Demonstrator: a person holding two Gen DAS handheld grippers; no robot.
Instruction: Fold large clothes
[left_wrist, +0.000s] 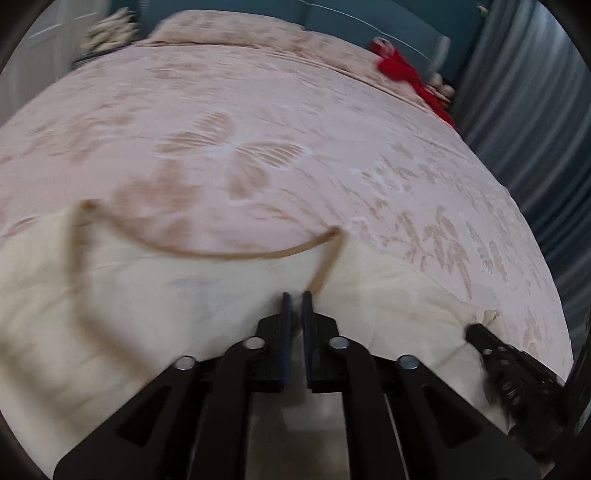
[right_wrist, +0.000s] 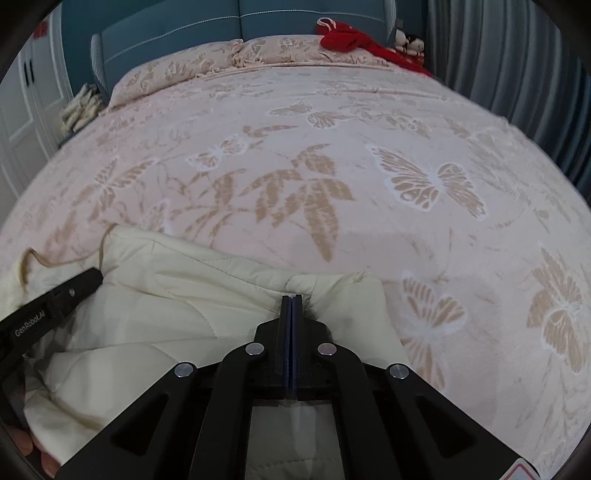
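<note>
A cream quilted jacket (right_wrist: 177, 295) with a tan trimmed edge (left_wrist: 229, 254) lies bunched at the near edge of the bed. In the right wrist view my right gripper (right_wrist: 291, 296) is shut on a raised fold of the jacket, with fabric bulging around its tips. The left wrist view is blurred by motion; there my left gripper (left_wrist: 296, 295) has its fingers close together, pinching the jacket where the tan trim runs down to them. Each gripper shows in the other's view: the right gripper (left_wrist: 474, 330) at the jacket's right end, the left gripper (right_wrist: 94, 276) at its left end.
The bed carries a pink bedspread (right_wrist: 332, 166) with leaf and butterfly patterns. A red garment (right_wrist: 351, 40) and pillows (right_wrist: 221, 59) lie by the teal headboard (right_wrist: 177, 29). Grey curtains (right_wrist: 517, 55) hang on the right, white cupboard doors (right_wrist: 26, 103) stand on the left.
</note>
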